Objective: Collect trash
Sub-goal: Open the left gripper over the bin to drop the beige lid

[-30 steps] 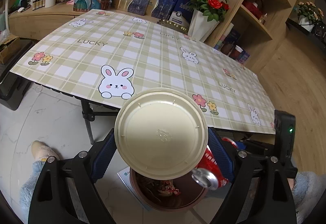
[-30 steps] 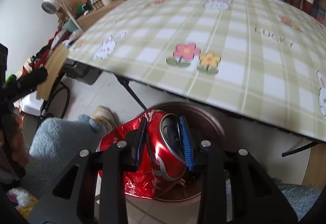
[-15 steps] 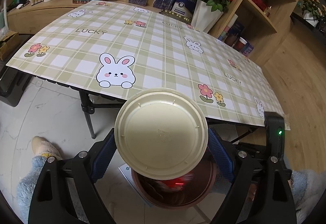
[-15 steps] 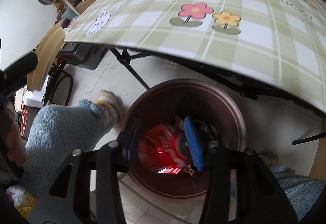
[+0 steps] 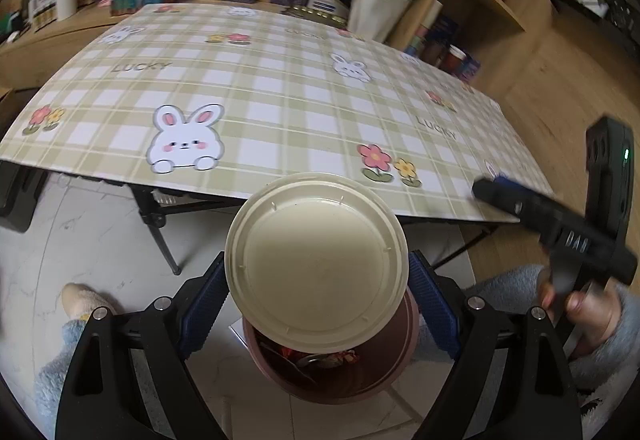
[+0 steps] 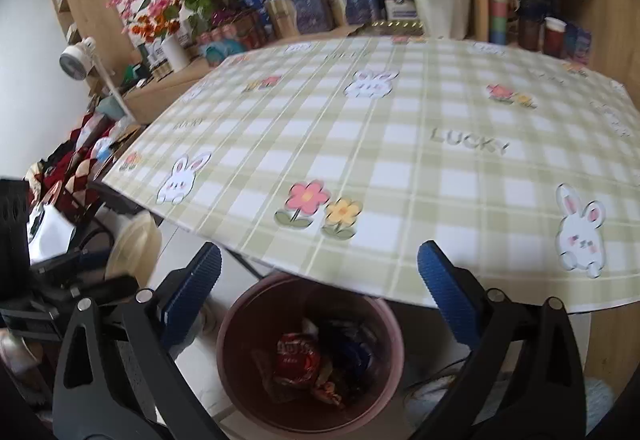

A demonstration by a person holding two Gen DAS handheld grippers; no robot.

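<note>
Left gripper (image 5: 316,296) clamps a round cream lid (image 5: 316,264) by its rim, blue pads pressing on opposite edges, face toward the camera. The lid hangs above the pink trash bin (image 5: 404,360) and covers only the far part of its mouth; the near part is open to view, with wrappers showing inside. Likely reason for the hold: this is the bin's cover, kept lifted and off to one side so the other hand has a free drop into the opening. Right gripper (image 6: 320,288): jaws are opening, at their widest, nothing between the pads. It sits above the bin (image 6: 240,320), pointing down into it. Directly below, a crushed red can (image 6: 296,356) lies inside the bin on top of other rubbish, touching neither pad. Judgement: the can is delivered and the release is done. From the left wrist view the right gripper (image 5: 496,189) shows as a dark blurred bar at the right, over the table edge, with a hand (image 5: 580,304) in a fluffy grey sleeve behind it. The bin stands on pale floor tiles, tucked partly under the edge of the table (image 6: 440,167), which wears a green checked cloth with rabbits and flowers; no loose rubbish is visible on the cloth in either view. So the collecting looks near its end. Next move probably calls for lowering the lid flat onto the rim. Risk: the lid is pinched only at its edge and could tilt on seating.
</note>
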